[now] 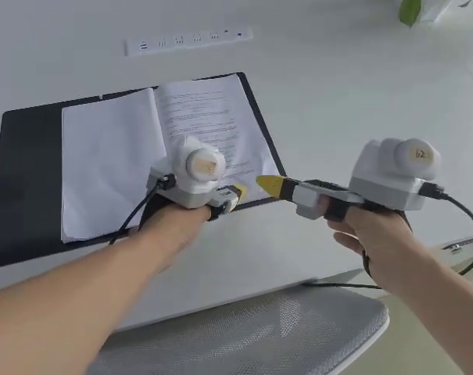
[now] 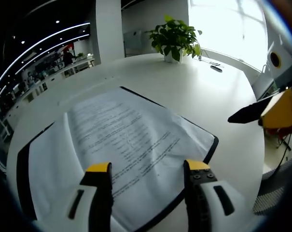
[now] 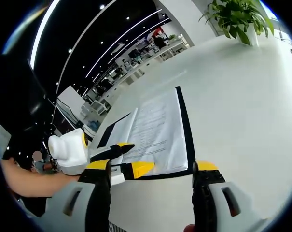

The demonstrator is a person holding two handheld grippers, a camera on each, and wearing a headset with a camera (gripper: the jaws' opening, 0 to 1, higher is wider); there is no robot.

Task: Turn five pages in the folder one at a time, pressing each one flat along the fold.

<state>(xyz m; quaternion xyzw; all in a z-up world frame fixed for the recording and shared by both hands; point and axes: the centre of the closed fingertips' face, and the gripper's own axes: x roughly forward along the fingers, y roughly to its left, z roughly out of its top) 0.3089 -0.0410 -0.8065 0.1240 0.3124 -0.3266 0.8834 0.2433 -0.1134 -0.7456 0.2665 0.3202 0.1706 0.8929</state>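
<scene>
Evidently light, limp and easily creased: right page of one folder, lying open by the table's near edge. Best pinched at its free lower corner. Two tools, left gripper and right gripper, both spread, holding nothing.

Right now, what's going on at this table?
A person holds a gripper in each hand at a white table with an open black folder on it. The left gripper is open over the near corner of the printed right page. The right gripper, also open, hovers just off the folder's right edge. Neither holds a page.
</scene>
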